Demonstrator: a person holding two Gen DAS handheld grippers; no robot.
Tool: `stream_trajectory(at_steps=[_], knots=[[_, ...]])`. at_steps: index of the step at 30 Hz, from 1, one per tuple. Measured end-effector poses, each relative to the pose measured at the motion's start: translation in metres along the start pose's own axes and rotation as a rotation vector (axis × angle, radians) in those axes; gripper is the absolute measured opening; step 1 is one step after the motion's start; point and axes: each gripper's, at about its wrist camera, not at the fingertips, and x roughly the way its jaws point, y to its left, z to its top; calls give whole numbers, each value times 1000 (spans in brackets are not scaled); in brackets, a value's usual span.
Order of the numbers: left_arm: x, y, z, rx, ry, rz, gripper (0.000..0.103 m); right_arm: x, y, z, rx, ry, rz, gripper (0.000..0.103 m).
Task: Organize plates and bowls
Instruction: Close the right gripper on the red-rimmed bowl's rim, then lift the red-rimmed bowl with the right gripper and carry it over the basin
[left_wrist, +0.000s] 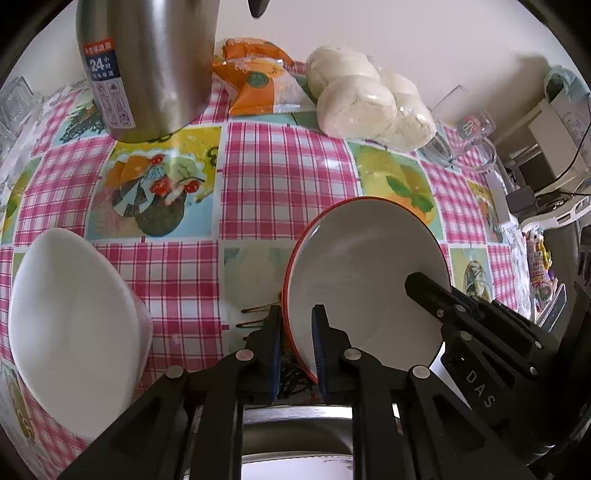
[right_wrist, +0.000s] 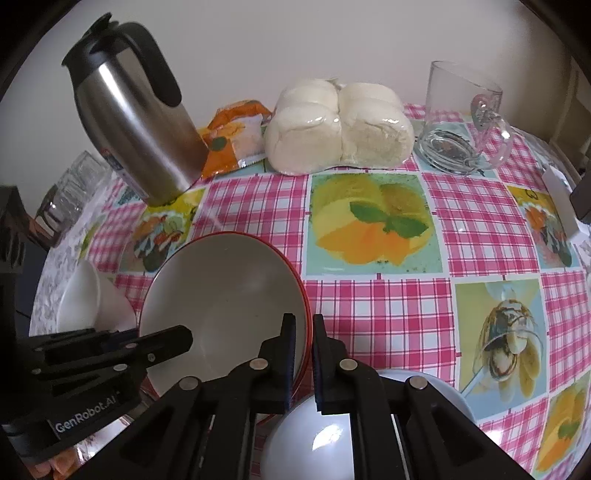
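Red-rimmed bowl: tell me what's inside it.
The red-rimmed bowl holds no food: its pale inside is bare. Only one finger of the left gripper and one of the right gripper reach inside, clamping opposite rims. The spots under those fingers are hidden.

Red-rimmed bowl (left_wrist: 354, 273): white inside, red outside, empty. It is tilted steeply, its opening turned toward the cameras, with its lower rim near the desk's (left_wrist: 280, 173) near edge. Opposite sides of its rim are pinched, one by each claw.

White bowl (left_wrist: 70, 325): plain, empty, on the desk to the left of the red-rimmed bowl, near the left edge; whether it is tilted cannot be told.

Second white dish (right_wrist: 332, 439): glossy, at the near edge, just right of the red-rimmed bowl; largely hidden.
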Motion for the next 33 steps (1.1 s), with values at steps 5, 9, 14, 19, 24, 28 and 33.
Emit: stream_trajectory(at_steps=[5, 9, 14, 19, 24, 28, 33], knots=[[-16, -8, 1, 26, -48, 8, 16, -12, -2, 3, 8, -30, 3, 8], [-39, -11, 0, 22, -99, -3, 16, -30, -1, 5, 7, -63, 4, 8], [-68, -18, -15, 19, -138, -4, 16, -57, 4, -2, 16, -95, 17, 8], [-85, -23, -36, 22, -165, 14, 16, -75, 8, -23, 36, -107, 41, 8], [-104, -26, -57, 1, -214, 22, 16, -96, 18, -42, 42, -128, 44, 8], [-120, -23, -72, -20, -251, 9, 16, -110, 23, -54, 52, -146, 66, 9], [-134, -17, -100, -41, -286, 9, 16, -127, 32, -74, 57, -171, 86, 9]])
